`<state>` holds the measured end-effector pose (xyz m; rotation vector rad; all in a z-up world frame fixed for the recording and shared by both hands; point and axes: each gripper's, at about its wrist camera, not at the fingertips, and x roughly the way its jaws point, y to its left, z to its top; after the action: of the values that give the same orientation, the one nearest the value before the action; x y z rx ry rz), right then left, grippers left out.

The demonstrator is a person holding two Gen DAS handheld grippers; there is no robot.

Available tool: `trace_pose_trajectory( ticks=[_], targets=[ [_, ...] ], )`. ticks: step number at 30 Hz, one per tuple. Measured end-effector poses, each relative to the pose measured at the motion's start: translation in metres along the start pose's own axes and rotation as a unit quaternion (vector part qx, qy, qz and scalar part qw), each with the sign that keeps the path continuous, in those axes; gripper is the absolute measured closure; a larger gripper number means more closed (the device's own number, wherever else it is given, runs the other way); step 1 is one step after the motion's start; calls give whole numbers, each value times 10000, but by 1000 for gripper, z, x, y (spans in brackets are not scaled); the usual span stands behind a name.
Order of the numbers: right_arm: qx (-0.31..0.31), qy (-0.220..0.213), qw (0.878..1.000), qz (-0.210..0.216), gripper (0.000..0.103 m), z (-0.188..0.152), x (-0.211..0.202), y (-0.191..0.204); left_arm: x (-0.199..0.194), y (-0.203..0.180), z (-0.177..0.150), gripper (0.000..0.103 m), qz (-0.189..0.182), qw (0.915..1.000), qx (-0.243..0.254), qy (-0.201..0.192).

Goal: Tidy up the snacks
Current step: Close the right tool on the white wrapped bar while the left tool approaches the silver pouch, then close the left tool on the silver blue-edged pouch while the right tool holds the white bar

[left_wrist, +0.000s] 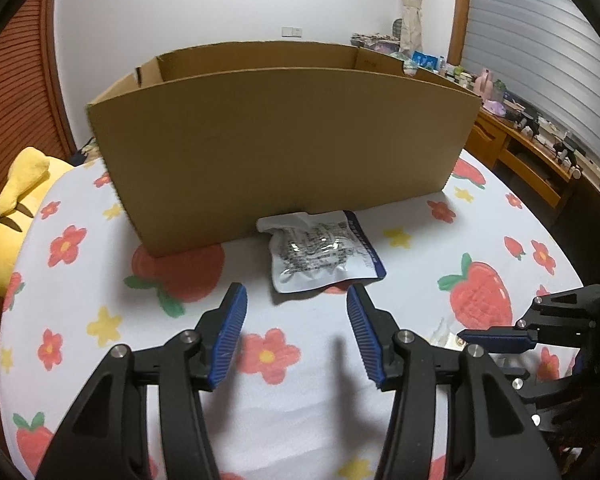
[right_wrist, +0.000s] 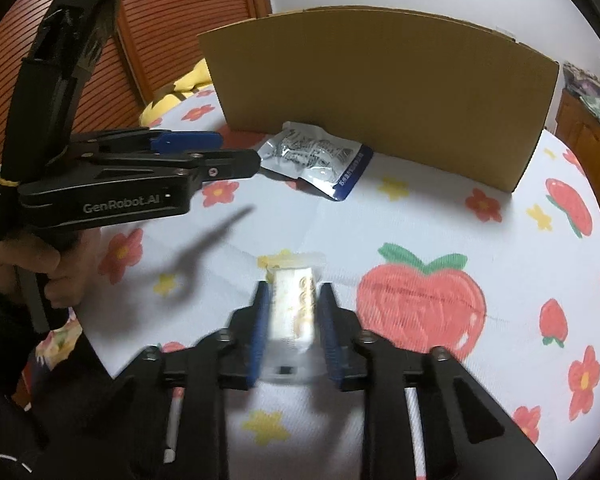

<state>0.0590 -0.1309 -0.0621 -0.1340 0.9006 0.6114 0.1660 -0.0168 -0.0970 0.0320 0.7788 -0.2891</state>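
White-wrapped snack bar [right_wrist: 294,308], gold print, blurred, gripped in my right tool [right_wrist: 294,294] above the table's [right_wrist: 440,208] near edge. Silver pouch [left_wrist: 322,254] with blue edge lies flat against the cardboard box's [left_wrist: 276,152] front wall; can't see the box's inside. My left tool [left_wrist: 296,300] open, just short of the pouch.

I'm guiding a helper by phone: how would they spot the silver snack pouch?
Find the big cardboard box on the fruit-print tablecloth. The silver snack pouch lies flat against its near wall. Unlike the small white packet, it is crinkled foil with a blue edge.
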Motion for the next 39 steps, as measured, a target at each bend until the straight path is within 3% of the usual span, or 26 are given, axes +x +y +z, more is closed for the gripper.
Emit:
trace_pose_trajectory(
  ticks=[12, 20, 32, 39],
  targets=[
    [98, -294, 9992, -268, 83, 2, -15, -27, 28, -16, 26, 39, 24, 9999, 117, 67],
    [83, -417, 9981, -446, 83, 8, -19, -50, 46, -24, 34, 36, 234, 9990, 303, 234],
    [142, -444, 9986, -254, 83, 6, -15, -58, 35, -30, 36, 33, 479, 9978, 444, 131],
    [104, -502, 9984, -250, 83, 4, -17, -57, 52, -22, 38, 33, 562, 9973, 323, 350]
  ],
)
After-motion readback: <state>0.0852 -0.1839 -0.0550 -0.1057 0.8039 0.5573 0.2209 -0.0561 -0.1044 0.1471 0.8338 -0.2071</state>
